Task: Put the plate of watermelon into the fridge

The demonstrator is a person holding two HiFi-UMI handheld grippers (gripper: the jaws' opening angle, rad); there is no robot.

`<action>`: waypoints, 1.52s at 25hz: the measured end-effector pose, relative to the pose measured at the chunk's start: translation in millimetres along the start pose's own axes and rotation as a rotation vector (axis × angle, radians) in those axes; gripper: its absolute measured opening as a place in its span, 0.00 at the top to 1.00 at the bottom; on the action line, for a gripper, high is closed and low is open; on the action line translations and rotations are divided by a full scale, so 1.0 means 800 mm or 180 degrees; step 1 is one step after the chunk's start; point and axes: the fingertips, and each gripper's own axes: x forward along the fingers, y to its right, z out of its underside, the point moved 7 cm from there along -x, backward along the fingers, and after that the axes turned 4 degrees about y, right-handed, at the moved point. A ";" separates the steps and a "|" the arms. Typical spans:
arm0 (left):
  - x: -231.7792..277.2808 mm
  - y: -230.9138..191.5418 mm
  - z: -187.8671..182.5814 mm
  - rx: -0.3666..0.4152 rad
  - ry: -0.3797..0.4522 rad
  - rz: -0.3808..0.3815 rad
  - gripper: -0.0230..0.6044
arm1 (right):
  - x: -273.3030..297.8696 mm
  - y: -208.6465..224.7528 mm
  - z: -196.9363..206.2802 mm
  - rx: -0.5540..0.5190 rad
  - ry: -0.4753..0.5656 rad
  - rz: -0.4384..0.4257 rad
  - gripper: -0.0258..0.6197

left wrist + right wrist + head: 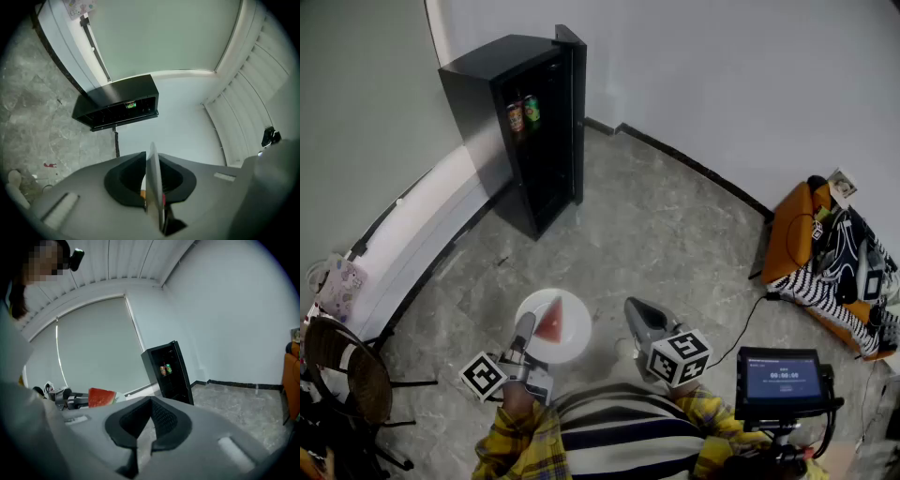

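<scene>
Left tool (525, 326) pinches the rim of the white plate (577, 330), and the red watermelon slice (549, 322) lies on the plate, held up over the grey floor (675, 234) just in front of the person. Right tool (635, 309) has its two jaws pressed together with nothing between them, and it hangs just beside the plate without touching it. Well apart from both, the black fridge (534, 141) stands by the wall with its door open, and two cans (523, 113) sit on a shelf inside.
</scene>
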 end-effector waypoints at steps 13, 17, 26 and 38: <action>0.009 -0.002 0.001 -0.0011 -0.0060 0.0014 0.91 | -0.005 0.010 -0.012 0.0163 0.0310 0.0049 0.96; 0.011 -0.003 0.010 -0.0039 -0.0115 0.0001 0.91 | -0.007 0.013 -0.005 0.0142 0.0210 0.0056 0.96; 0.030 0.006 0.042 -0.0026 -0.0085 0.0061 0.91 | -0.018 0.045 -0.012 0.0160 0.0218 -0.0005 0.96; 0.131 0.015 0.122 -0.0057 -0.0063 0.0002 0.91 | -0.017 0.162 -0.053 0.0101 0.0096 -0.0062 0.96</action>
